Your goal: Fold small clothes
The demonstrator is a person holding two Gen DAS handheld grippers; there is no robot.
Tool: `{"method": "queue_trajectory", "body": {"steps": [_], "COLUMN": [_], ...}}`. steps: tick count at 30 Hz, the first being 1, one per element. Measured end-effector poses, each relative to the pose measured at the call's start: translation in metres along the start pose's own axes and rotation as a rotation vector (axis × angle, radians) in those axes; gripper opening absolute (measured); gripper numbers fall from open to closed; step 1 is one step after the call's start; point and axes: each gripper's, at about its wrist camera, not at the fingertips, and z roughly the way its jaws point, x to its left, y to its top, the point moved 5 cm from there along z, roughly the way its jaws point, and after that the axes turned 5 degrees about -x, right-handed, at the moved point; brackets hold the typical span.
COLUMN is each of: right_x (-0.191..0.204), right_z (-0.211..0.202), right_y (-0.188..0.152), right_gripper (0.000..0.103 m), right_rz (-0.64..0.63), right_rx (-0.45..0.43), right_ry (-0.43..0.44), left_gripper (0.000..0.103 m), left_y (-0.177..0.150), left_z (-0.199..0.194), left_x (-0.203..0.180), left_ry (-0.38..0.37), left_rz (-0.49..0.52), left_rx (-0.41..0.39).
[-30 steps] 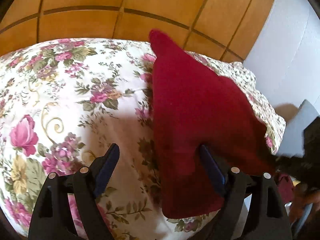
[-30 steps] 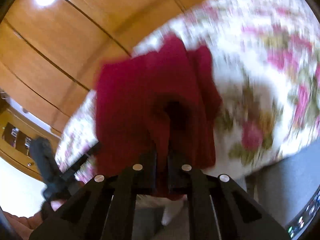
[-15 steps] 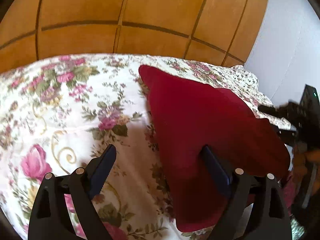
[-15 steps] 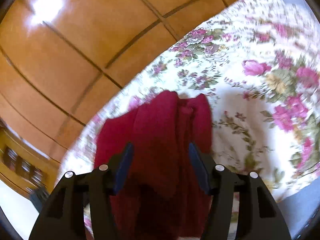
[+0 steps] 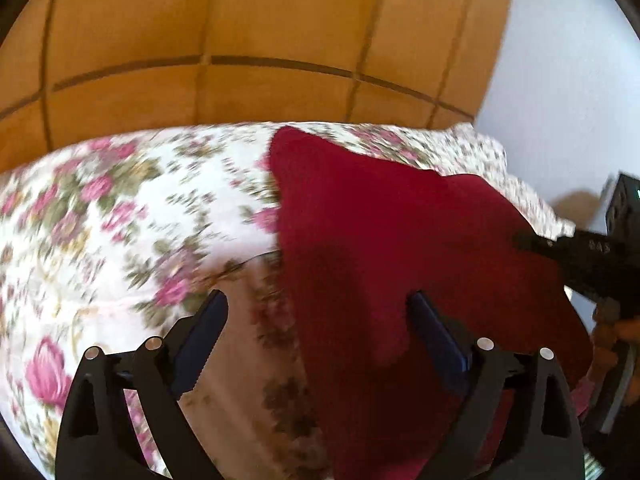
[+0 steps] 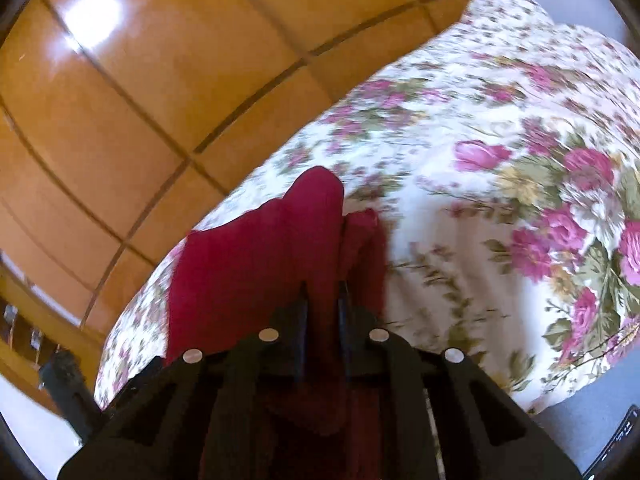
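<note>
Since half a second ago, the right gripper [image 6: 322, 300] has been closing: its fingers, then spread wide over the cloth, are now sitting nearly together and pinching a ridge of the red garment [image 6: 256, 264] between them.

Going from the left, the left gripper [image 5: 318, 320] is hanging with its blue-padded fingers [image 5: 202, 336] wide apart and gripping nothing; the left finger is showing over the flowered bedspread [image 5: 120, 220] and the right finger over the red garment [image 5: 392, 248]. The garment is lying on the right part of the bedspread, reaching from the near edge toward the far side, where it is narrowing to a corner close to the wooden panel wall [image 5: 240, 40]. At the far right of this view, the right gripper [image 5: 592, 256] is showing as a dark shape touching the garment's right edge.

In the right wrist view, the garment is bunching into folds ahead of the fingers, with the bedspread [image 6: 500, 160] stretching away to the right.
</note>
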Motion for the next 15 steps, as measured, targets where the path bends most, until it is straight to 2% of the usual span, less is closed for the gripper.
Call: {"method": "queue_trajectory", "body": {"steps": [2, 3, 4, 5, 6, 8, 11, 13, 15], "right_x": [-0.014, -0.02, -0.025, -0.029, -0.032, -0.038, -0.037, -0.027, -0.006], "right_z": [0.016, 0.024, 0.029, 0.031, 0.031, 0.024, 0.002, -0.017, -0.036], "right_y": [-0.004, -0.006, -0.008, -0.008, -0.009, -0.009, -0.002, 0.004, 0.008], "right_gripper": [0.012, 0.014, 0.015, 0.024, 0.036, 0.044, 0.045, 0.045, 0.042], "right_rz": [0.048, 0.065, 0.062, 0.06, 0.065, 0.1, 0.12, 0.084, -0.006], "right_rx": [0.025, 0.015, 0.004, 0.002, -0.003, -0.005, -0.05, -0.086, -0.094], "right_ry": [0.026, 0.069, 0.078, 0.069, 0.058, 0.057, 0.052, 0.042, 0.025], "left_gripper": [0.092, 0.093, 0.097, 0.1, 0.1, 0.1, 0.1, 0.099, 0.099], "left_y": [-0.001, -0.003, -0.005, -0.006, -0.007, -0.006, -0.005, -0.002, 0.0], "left_z": [0.013, 0.02, 0.025, 0.03, 0.032, 0.031, 0.024, 0.013, 0.001], "left_x": [-0.013, -0.017, -0.017, -0.015, -0.011, -0.001, 0.008, 0.011, 0.009], "left_ry": [0.046, 0.072, 0.084, 0.087, 0.069, 0.025, 0.001, 0.003, 0.004], "left_rz": [0.082, 0.122, 0.137, 0.132, 0.099, 0.022, -0.069, -0.098, -0.098], "left_rx": [0.01, 0.01, 0.007, 0.005, 0.014, 0.042, 0.065, 0.051, 0.021]}}
